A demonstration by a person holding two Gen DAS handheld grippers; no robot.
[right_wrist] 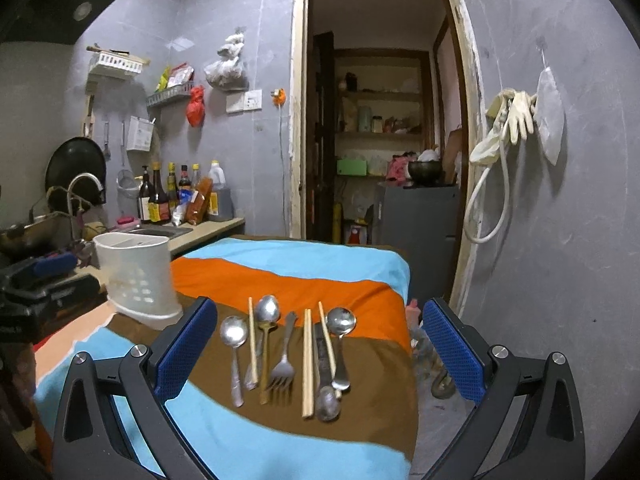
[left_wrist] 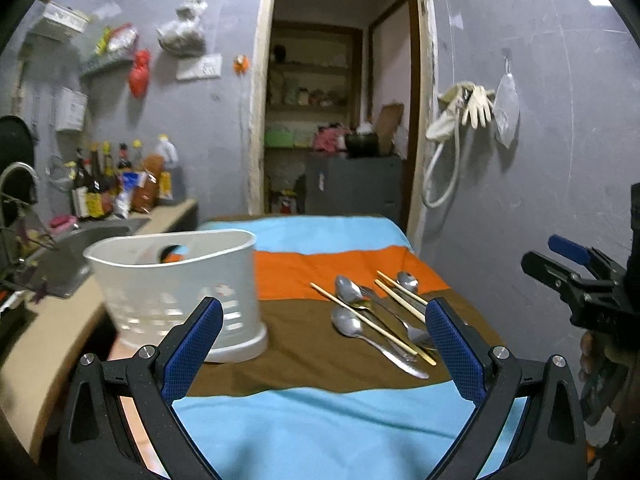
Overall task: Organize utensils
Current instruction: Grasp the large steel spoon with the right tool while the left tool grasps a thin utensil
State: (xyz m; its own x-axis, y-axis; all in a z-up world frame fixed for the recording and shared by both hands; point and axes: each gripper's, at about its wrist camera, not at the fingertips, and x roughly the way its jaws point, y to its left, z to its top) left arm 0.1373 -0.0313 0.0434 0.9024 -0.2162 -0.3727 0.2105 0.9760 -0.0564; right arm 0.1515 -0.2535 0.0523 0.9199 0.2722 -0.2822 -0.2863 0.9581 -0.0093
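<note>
Both wrist views face the striped table (left_wrist: 320, 420) nearby.

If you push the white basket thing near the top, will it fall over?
Probably, yes. The white utensil holder is tall for its base and looks like thin, perforated plastic, so it is likely light. It also stands on a soft striped cloth, which may let it rock. A push low down would more likely slide it.

Shiny metal spoons (right_wrist: 234, 336) — matt cloth (right_wrist: 280, 272)

White perforated plastic utensil caddy (right_wrist: 138, 280) stands on striped-cloth tabletop (right_wrist: 304, 276), at 10 o'clock from the row of metal spoons (right_wrist: 234, 344), fork (right_wrist: 283, 360) and wooden chopsticks (right_wrist: 307, 364); sink counter (right_wrist: 208, 228) behind at 11.
</note>
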